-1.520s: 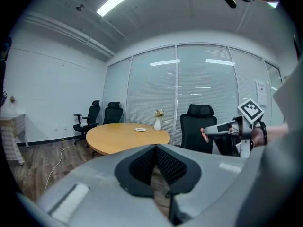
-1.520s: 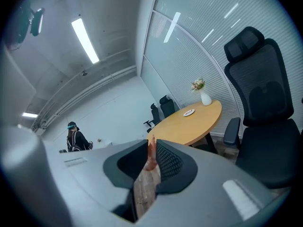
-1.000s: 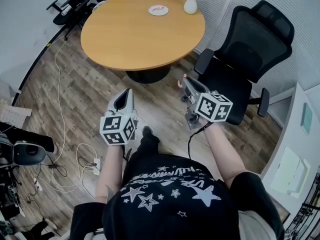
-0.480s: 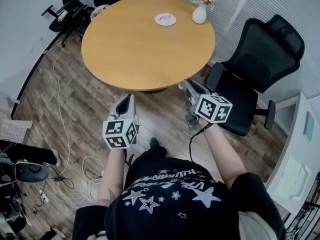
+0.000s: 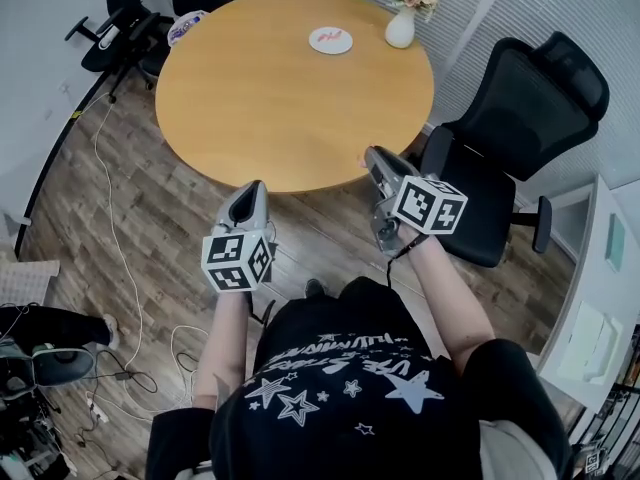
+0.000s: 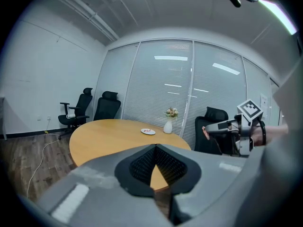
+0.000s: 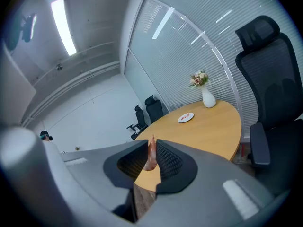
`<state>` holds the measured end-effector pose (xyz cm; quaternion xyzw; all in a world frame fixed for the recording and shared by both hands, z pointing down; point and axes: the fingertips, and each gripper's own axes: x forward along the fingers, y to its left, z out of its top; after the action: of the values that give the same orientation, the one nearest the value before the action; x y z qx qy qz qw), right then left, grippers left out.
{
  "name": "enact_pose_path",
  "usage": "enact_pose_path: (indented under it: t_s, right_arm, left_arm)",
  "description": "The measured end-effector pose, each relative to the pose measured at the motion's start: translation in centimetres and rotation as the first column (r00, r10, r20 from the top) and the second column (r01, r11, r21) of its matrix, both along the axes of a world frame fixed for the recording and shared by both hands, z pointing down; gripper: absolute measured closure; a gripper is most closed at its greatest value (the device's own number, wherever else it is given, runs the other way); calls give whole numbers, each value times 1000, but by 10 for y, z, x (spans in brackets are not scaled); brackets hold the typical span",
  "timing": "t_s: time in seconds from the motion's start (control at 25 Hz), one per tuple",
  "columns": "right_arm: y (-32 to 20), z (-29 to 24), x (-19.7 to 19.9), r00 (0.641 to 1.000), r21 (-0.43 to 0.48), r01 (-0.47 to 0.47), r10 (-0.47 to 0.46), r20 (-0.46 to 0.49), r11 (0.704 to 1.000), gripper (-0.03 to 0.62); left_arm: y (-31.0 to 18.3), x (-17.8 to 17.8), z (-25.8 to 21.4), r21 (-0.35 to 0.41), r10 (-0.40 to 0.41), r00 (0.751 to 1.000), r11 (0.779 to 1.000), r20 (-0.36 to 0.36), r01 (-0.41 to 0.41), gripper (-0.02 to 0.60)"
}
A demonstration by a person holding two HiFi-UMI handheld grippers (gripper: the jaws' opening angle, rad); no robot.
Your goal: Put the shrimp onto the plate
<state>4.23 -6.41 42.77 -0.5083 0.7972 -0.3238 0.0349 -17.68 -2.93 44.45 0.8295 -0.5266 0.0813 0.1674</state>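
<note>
A pink shrimp (image 7: 151,156) stands upright between the pads of my right gripper (image 7: 150,148), which is shut on it. In the head view that right gripper (image 5: 371,159) hovers at the near right edge of the round wooden table (image 5: 270,88). The small white plate (image 5: 330,39) with a red item on it lies at the table's far side, also seen as the plate (image 7: 186,117) and the plate (image 6: 147,132). My left gripper (image 5: 249,191) is at the table's near edge, shut with nothing in it; its jaws meet at the tip in the left gripper view (image 6: 155,148).
A white vase with flowers (image 5: 401,26) stands just right of the plate. A black office chair (image 5: 510,138) is close to my right arm. Other chairs (image 5: 130,13) stand at the far left. Cables (image 5: 115,268) trail over the wooden floor on the left.
The table has come nearer in the head view. Both grippers, before over the floor, now reach the table's near edge. The right gripper's hold on the shrimp is unchanged.
</note>
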Motion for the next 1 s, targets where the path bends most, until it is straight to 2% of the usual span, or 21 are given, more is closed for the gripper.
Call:
enact_pose_path:
  t_s: [0.44,1.0]
  right_arm:
    - [-40,25,0,1000,-51,-7,6,-5,999,540]
    - [-182,21,-1,998,-47,64,-63,15,997,540]
  left_arm:
    - [-37,-1,15,-35,16,1000,999,17,-15,580]
    - [-144,-14,1,-23,-74,996,997,49,75,581]
